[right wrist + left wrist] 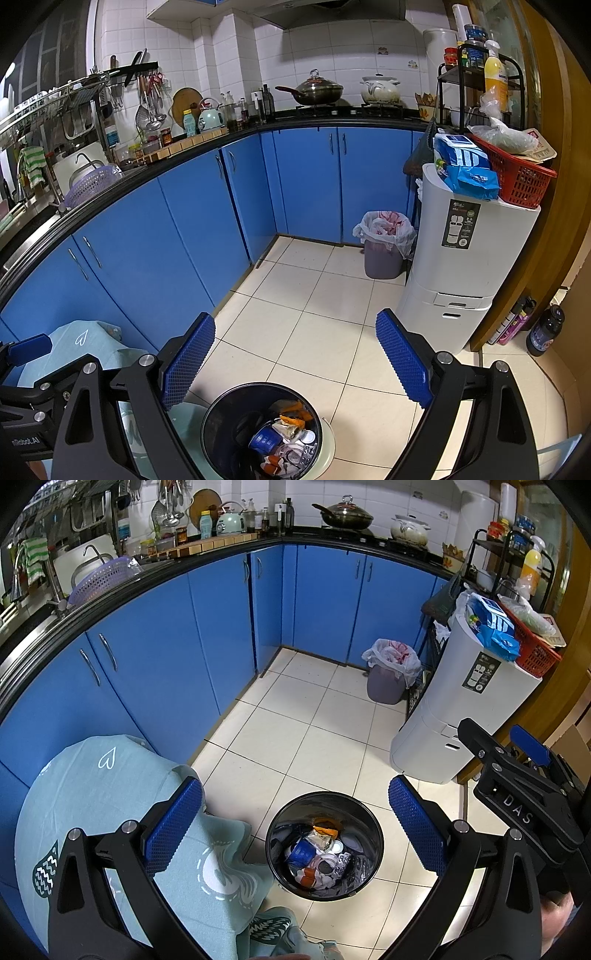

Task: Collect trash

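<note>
Below and just ahead of our left gripper (295,834) stands the black bin (324,847), its round mouth framed almost squarely between the two blue pads, which are spread wide and hold nothing. We see the trash (319,853) already lying inside: a blue cup, crumpled wrappers, something orange, a white lid. Our right gripper (295,365) is likewise spread and empty; from it the bin (262,432) sits lower and a little to its left, nearer its left pad than its right. We judge that the left gripper is the better centred over the opening, while the right hangs slightly off to the bin's far side.

The bin is round, so it offers no long axis to line up with; its rim is what a gripper could pinch, and either one can reach it by dropping down. To the left of our left gripper, a pale green cloth (110,812) drapes over something and touches the bin's near side, and we judge it could get in the way of a grasp there. Well ahead of both grippers, by the blue cabinets (184,635), stands a second bin with a white bag (391,672), beside a tall white container (469,701).
</note>
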`<state>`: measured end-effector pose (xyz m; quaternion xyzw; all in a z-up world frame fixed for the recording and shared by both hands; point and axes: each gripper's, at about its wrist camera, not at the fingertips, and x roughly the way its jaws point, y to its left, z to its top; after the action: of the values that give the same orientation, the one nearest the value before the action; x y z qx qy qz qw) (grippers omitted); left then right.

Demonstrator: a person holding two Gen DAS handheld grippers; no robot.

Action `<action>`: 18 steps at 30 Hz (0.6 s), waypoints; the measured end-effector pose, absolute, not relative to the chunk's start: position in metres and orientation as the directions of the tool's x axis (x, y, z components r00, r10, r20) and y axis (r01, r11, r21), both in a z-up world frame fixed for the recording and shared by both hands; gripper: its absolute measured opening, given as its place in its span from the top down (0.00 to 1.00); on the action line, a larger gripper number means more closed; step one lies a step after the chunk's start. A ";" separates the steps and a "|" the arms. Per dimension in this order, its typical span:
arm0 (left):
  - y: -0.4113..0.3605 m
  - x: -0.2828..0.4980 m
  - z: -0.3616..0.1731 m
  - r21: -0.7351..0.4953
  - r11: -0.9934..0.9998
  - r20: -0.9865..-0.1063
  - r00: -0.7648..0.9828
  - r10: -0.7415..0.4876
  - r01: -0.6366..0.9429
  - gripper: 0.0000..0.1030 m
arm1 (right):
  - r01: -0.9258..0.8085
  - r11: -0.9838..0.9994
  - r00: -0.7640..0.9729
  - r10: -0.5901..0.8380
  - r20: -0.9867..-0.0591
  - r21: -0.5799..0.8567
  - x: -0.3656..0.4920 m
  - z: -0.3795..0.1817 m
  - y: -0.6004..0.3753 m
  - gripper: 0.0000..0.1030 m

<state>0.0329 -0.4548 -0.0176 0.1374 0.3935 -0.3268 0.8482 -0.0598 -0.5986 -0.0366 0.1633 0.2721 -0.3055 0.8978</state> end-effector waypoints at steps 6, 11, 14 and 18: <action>-0.454 0.033 -0.017 -0.025 0.748 -0.756 0.477 -0.448 0.663 0.03 | 0.638 0.760 0.666 -0.461 -0.586 0.127 -0.060 -0.036 -0.598 0.16; -0.454 0.032 -0.018 -0.023 0.749 -0.756 0.479 -0.447 0.662 0.03 | 0.637 0.761 0.667 -0.461 -0.586 0.125 -0.060 -0.036 -0.598 0.16; -0.454 0.032 -0.018 -0.025 0.749 -0.755 0.479 -0.448 0.662 0.03 | 0.635 0.763 0.668 -0.461 -0.584 0.124 -0.061 -0.034 -0.597 0.16; -0.455 0.031 -0.018 -0.024 0.749 -0.755 0.478 -0.448 0.663 0.03 | 0.635 0.762 0.668 -0.462 -0.584 0.124 -0.060 -0.034 -0.596 0.16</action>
<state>0.0314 -0.4545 -0.0181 0.1370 0.3922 -0.3270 0.8488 -0.0605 -0.5964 -0.0344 0.1605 0.2705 -0.3050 0.8989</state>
